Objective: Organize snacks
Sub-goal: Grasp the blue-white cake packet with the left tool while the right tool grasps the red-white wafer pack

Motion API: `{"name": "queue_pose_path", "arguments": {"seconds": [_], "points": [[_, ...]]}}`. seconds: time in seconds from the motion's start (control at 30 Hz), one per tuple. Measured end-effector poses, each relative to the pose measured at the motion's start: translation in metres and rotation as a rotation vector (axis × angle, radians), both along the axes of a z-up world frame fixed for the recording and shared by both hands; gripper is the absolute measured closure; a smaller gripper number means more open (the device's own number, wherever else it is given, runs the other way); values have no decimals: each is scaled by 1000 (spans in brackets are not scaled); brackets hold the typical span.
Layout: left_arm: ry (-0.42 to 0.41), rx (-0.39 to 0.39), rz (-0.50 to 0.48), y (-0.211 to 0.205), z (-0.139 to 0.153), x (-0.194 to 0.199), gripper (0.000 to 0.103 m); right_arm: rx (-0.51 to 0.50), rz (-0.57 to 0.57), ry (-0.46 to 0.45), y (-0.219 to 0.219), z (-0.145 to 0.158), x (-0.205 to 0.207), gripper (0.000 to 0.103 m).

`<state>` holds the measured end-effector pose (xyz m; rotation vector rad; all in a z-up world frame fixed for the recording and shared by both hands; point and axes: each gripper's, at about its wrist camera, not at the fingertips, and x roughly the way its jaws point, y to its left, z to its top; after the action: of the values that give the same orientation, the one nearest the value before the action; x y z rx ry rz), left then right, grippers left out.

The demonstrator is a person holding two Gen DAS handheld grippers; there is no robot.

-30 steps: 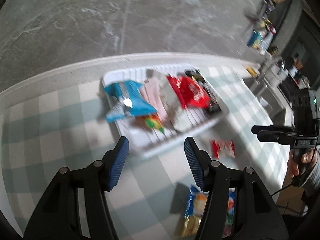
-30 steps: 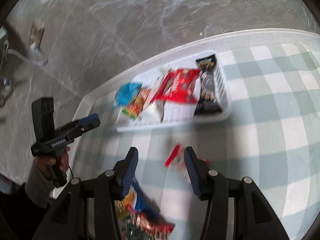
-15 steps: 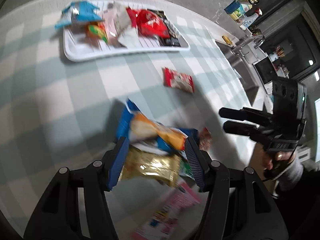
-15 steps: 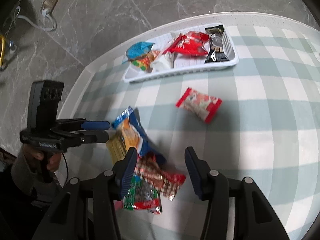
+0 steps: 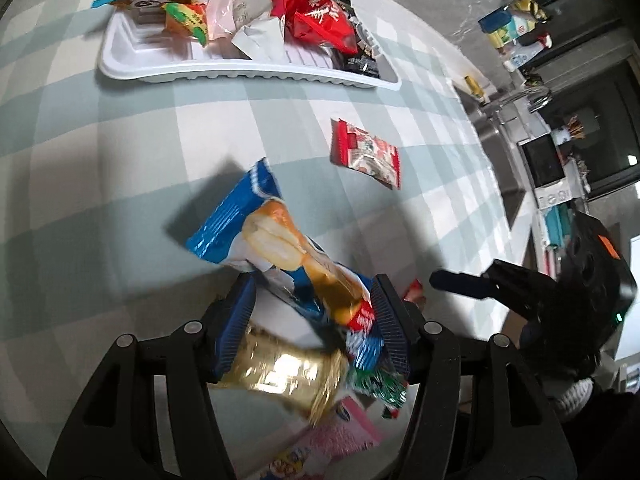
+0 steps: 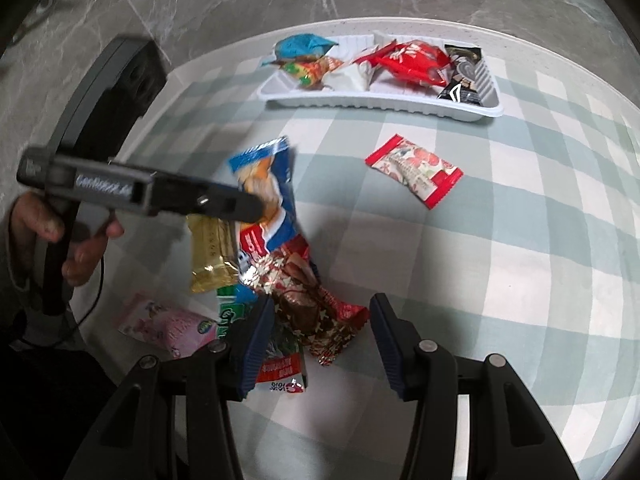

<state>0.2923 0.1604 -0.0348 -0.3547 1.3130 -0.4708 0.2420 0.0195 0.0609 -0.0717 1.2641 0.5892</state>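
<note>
A pile of snack packets lies on the checked tablecloth near me. My left gripper (image 5: 314, 320) hangs open over it, a blue bread packet (image 5: 248, 224) and a gold packet (image 5: 280, 372) showing between its fingers, not pinched. My right gripper (image 6: 320, 336) is open above a brown-and-red starred packet (image 6: 308, 300). Seen from the right wrist, the left gripper (image 6: 248, 204) hovers over the blue packet (image 6: 268, 176). A red-and-white packet (image 6: 416, 170) lies alone between the pile and the white tray (image 6: 360, 102), which holds several packets.
A pink packet (image 6: 168, 324) and a green one (image 6: 228, 316) lie at the pile's near edge. The table's rim curves along the left, with marble floor beyond. A kitchen counter with a sink (image 5: 504, 148) stands off to the right in the left wrist view.
Both grippers have drawn back from the tray and sunk, tilting down over the snack pile, which now fills the space between their fingers. Their jaws kept the same width.
</note>
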Motion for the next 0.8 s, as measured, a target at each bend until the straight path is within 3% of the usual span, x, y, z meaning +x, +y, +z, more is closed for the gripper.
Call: {"name": "queue_pose_path", "arguments": {"seconds": [0.37,0.67,0.73,0.77,0.8], "points": [[-80,158,-91,-37,-1,23,45,-83,67,-32,15,-8,-5,50],[-133,215,-129,-44,-1,18,45,-106,100,-49,22,-15,-2,50],[-156,223,-137,-44,-2,15,46,-106,112,-52,24,-16,-1,54],[-170,223,-137,-45,-2,14,46,-101,119,-53,25,-16,-2,61],[-183,227,-136,-44,-2,12,52,-91,125,-52,26,-16,-2,65]]}}
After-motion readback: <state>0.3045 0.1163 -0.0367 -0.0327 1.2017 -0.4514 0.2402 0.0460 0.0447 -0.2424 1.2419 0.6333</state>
